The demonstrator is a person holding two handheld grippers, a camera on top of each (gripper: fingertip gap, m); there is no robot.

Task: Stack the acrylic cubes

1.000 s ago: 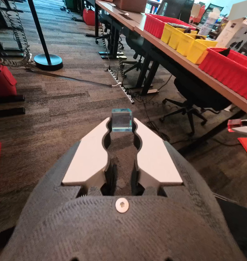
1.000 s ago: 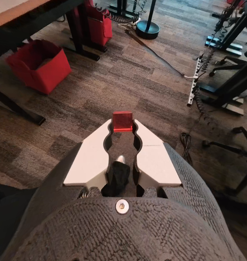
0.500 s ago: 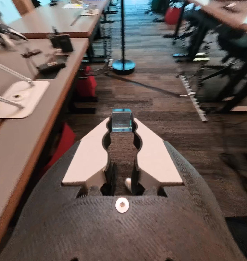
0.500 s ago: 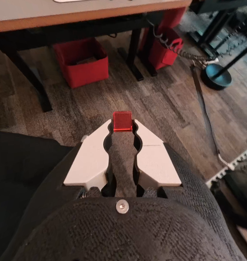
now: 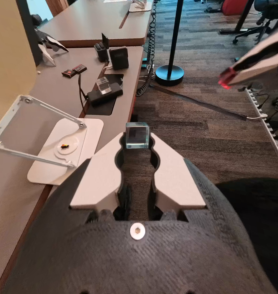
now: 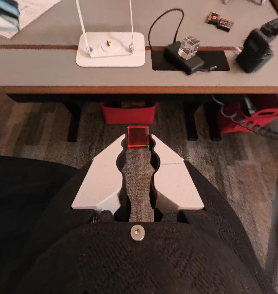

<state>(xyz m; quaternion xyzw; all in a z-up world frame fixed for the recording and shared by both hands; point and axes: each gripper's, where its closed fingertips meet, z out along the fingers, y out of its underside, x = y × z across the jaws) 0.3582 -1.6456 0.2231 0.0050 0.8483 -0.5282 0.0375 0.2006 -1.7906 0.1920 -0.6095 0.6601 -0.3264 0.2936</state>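
Two cubes held above carpet floor [image 5: 198, 135], off grey desk [image 6: 39, 76]: clear glass-like cube [image 5: 137, 137] pinched in left gripper [image 5: 137, 141] jaws, translucent red cube [image 6: 138, 137] pinched in right gripper [image 6: 138, 141] jaws.

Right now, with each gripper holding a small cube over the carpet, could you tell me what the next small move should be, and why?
Probably carry the right gripper forward until its translucent red cube is over the grey desk. Both cubes, the left gripper's clear glass cube too, hang above carpet, short of the desk edge, so neither has a surface beneath it.
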